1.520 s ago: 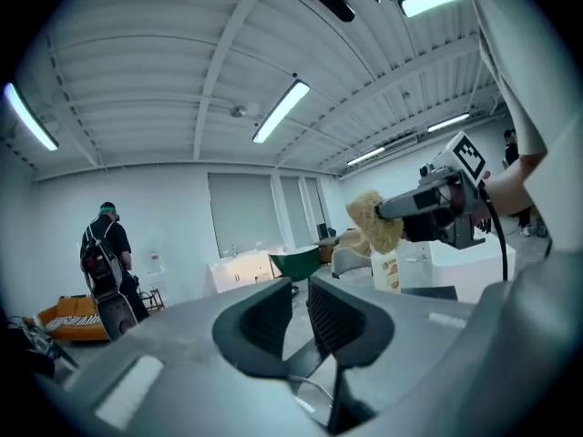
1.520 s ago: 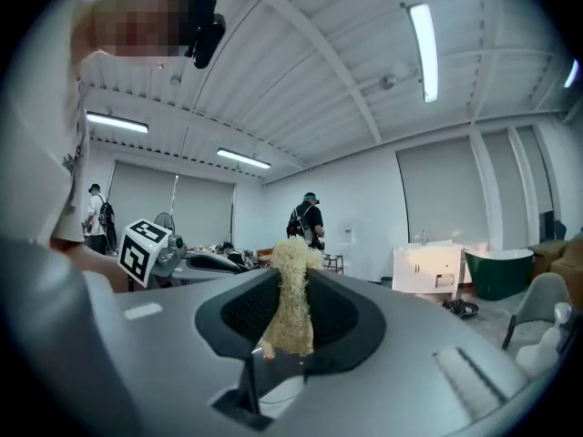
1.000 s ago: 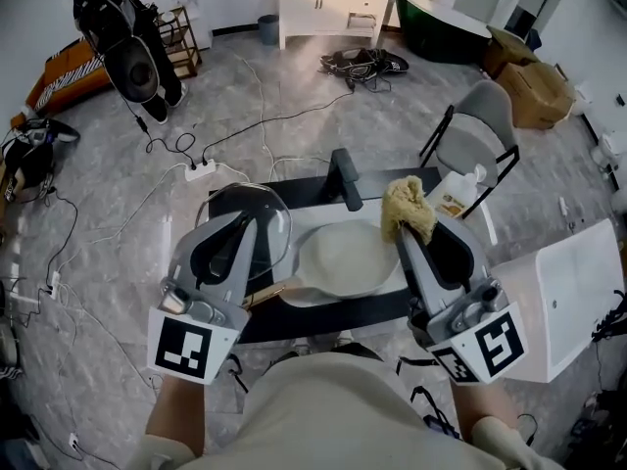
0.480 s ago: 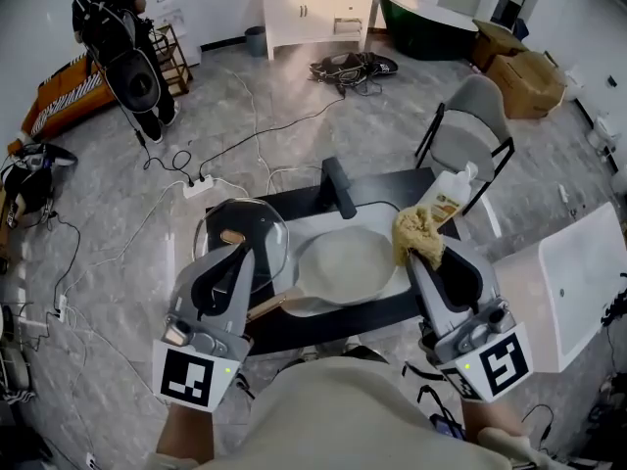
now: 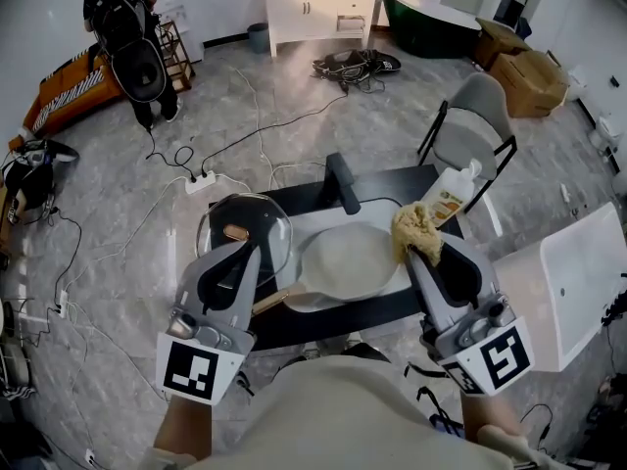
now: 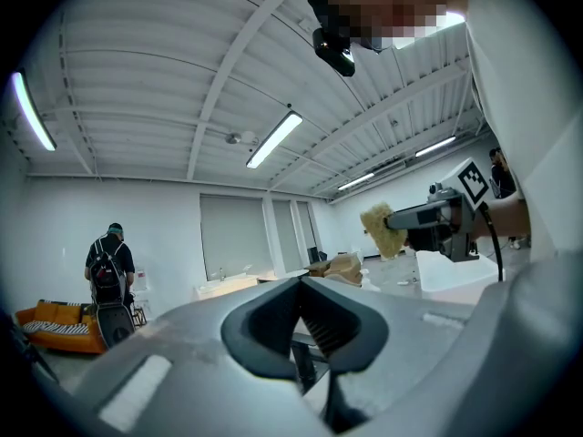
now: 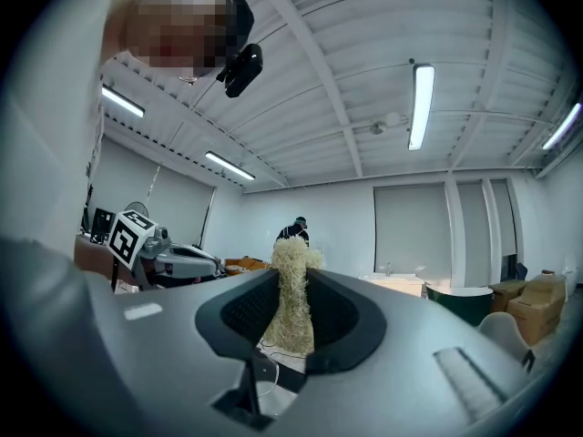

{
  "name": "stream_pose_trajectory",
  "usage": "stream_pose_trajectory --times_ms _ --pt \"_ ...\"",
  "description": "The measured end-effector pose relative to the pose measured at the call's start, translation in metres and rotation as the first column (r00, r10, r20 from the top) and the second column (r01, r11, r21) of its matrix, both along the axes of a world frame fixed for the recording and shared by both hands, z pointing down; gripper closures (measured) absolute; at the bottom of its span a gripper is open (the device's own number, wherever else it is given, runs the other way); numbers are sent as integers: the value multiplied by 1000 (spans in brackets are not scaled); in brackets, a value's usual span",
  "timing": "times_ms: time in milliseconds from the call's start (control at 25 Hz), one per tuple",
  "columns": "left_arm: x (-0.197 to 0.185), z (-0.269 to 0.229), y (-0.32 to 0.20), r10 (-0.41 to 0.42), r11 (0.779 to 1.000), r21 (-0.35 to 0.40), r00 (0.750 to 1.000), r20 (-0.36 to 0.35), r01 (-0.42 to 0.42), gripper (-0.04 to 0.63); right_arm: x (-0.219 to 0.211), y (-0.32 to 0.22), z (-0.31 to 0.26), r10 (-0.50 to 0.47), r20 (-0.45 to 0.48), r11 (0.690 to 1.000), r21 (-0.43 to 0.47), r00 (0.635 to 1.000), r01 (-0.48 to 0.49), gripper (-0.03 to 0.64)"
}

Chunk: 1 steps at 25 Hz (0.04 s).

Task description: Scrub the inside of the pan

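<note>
**Scrubber pinched in the right tongs, pan low between both grippers**

From the head view, the pan (image 5: pixel 343 260) lies in a pale basin (image 5: pixel 312 221) set into a dark counter (image 5: pixel 323 319). Its wooden handle (image 5: pixel 271 302) points toward the person and runs under the left gripper (image 5: pixel 251 253). From above it is hard to say whether that gripper touches the handle. Just left of the pan lies a glass lid (image 5: pixel 265 215), partly covered by the same gripper. A black faucet (image 5: pixel 341 179) stands behind the basin, and a bottle (image 5: pixel 448 199) sits at the counter's far right corner. The right gripper (image 5: pixel 419 253) hovers over the pan's right edge, with a pale fibrous scrubber (image 5: pixel 415 228) at its tip.

Only the head view shows the pan. Both gripper views look level across the room, under ceiling lights.

The left gripper view shows its own jaws pressed together on themselves (image 6: pixel 308 309). Off to the side it shows the right gripper (image 6: pixel 428 221) with the scrubber (image 6: pixel 381 230) sticking out of its end.

The right gripper view settles the grip. Its jaws (image 7: pixel 290 308) pinch the scrubber (image 7: pixel 293 262), whose frayed top rises above them. The left gripper (image 7: pixel 182 260) appears at the left with its marker cube (image 7: pixel 127 235).

A person (image 5: pixel 122 8) with a backpack stands far off near the wall, seen from the back in both gripper views.
</note>
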<state>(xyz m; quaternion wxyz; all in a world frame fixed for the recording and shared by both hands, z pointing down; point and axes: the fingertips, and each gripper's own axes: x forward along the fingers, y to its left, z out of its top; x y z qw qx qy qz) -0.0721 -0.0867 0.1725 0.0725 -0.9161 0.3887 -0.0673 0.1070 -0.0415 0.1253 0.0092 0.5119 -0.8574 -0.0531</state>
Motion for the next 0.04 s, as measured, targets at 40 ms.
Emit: stream_pose_trajectory --times_ms 40 --pt "0 -1 0 3 1000 0 1000 -2 -3 593 -1 -1 -1 -2 0 1000 0 1000 2 526"
